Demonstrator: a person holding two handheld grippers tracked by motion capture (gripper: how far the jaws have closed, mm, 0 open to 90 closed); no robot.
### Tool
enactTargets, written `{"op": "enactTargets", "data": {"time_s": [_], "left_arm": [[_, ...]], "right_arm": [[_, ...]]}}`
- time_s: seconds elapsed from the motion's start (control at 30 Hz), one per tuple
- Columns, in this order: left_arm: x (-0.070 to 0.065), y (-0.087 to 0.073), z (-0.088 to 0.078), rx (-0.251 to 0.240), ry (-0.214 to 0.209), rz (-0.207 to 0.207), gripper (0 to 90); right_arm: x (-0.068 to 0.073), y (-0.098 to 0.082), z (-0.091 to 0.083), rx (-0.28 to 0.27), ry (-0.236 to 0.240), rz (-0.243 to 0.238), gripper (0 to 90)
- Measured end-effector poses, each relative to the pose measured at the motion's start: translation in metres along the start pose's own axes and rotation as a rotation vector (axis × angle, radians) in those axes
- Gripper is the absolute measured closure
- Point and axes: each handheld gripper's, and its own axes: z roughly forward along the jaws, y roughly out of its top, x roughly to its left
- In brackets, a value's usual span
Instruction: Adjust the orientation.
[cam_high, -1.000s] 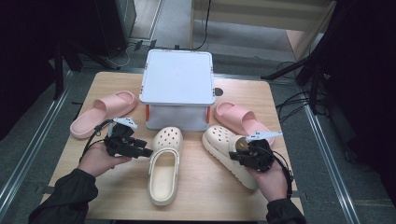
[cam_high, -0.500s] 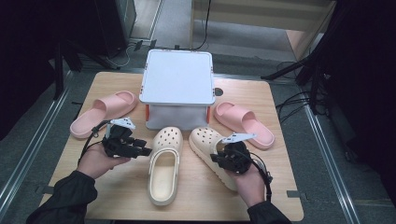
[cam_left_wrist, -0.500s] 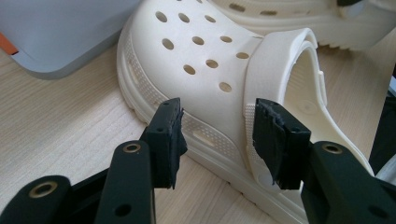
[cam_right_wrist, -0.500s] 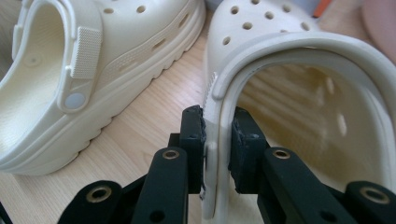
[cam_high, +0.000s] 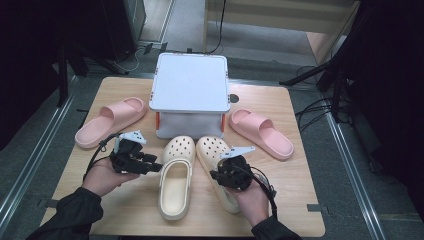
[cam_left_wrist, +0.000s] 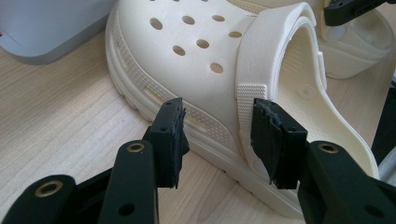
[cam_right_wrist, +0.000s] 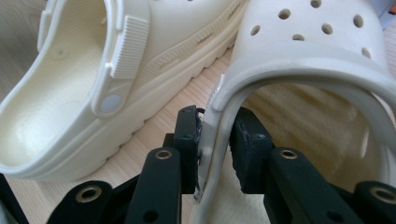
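Observation:
Two cream clogs lie side by side, toes toward the white box. My left gripper (cam_high: 155, 167) is at the left clog (cam_high: 175, 182). In the left gripper view its jaws (cam_left_wrist: 218, 123) have just been closing. They straddle that clog's side wall and strap (cam_left_wrist: 252, 70), with the pads not visibly pressing. My right gripper (cam_high: 216, 176) holds the right clog (cam_high: 212, 150). In the right gripper view the clog's opening rim (cam_right_wrist: 217, 100) stands between the pads (cam_right_wrist: 217, 128). These jaws have just been opening, but both pads still touch the rim.
A white lidded box (cam_high: 190, 82) stands at the table's back middle. One pink slide (cam_high: 107, 120) lies left of it and another (cam_high: 262, 132) to its right. The wooden table (cam_high: 300, 200) ends close behind the person's hands.
My right gripper has dragged the right clog leftward until it lies beside the left clog. The left hand has stayed at the left clog.

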Motion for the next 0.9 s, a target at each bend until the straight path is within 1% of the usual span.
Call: {"op": "enactTargets", "data": {"time_s": [0.03,0.13,0.27,0.3,0.33,0.37,0.47,0.5,0.57,0.63,0.7,0.8,0.83,0.87,0.9], "left_arm": [[0.0,0.0,0.0,0.0,0.0,0.0,53.9],[0.0,-0.002,-0.001,-0.003,0.002,-0.008,53.9],[-0.001,-0.004,-0.002,-0.006,0.001,-0.016,54.0],[0.0,-0.005,-0.003,-0.009,-0.005,-0.023,54.5],[0.0,-0.005,-0.004,-0.013,-0.018,-0.044,56.2],[0.001,-0.005,-0.004,-0.016,-0.029,-0.055,57.4],[0.001,-0.006,-0.006,-0.026,-0.041,-0.069,60.3],[0.002,-0.006,-0.006,-0.022,-0.041,-0.065,61.2],[0.002,-0.006,-0.007,-0.023,-0.043,-0.069,62.9],[0.002,-0.006,-0.007,-0.024,-0.043,-0.067,64.9],[0.003,-0.007,-0.007,-0.029,-0.035,-0.067,66.9],[0.006,-0.008,-0.004,-0.023,-0.024,-0.075,71.6],[0.006,-0.008,-0.004,-0.023,-0.024,-0.075,73.7],[0.008,-0.009,-0.003,-0.016,-0.026,-0.074,73.7],[0.008,-0.01,-0.002,-0.012,-0.022,-0.072,74.7]], "right_arm": [[0.0,0.0,0.0,0.0,0.0,0.0,73.2],[0.001,0.002,0.002,-0.002,0.03,0.015,71.0],[0.001,0.002,0.004,-0.006,0.065,0.021,68.8],[0.0,0.002,0.005,-0.013,0.08,0.019,68.1],[-0.002,0.002,0.004,-0.024,0.091,0.018,67.5],[-0.004,0.002,0.002,-0.035,0.103,0.017,66.6],[-0.009,0.001,-0.006,-0.073,0.144,0.022,64.1],[-0.01,0.001,-0.01,-0.078,0.152,0.026,64.7],[-0.013,0.0,-0.017,-0.096,0.162,0.02,68.8],[-0.016,-0.003,-0.026,-0.107,0.173,0.009,77.4],[-0.021,-0.005,-0.032,-0.115,0.173,0.004,84.6],[-0.031,-0.007,-0.041,-0.131,0.16,0.011,87.6],[-0.037,-0.008,-0.045,-0.145,0.137,0.006,87.6],[-0.037,-0.008,-0.045,-0.145,0.137,0.006,87.6],[-0.042,-0.009,-0.047,-0.157,0.124,-0.001,87.6]]}}
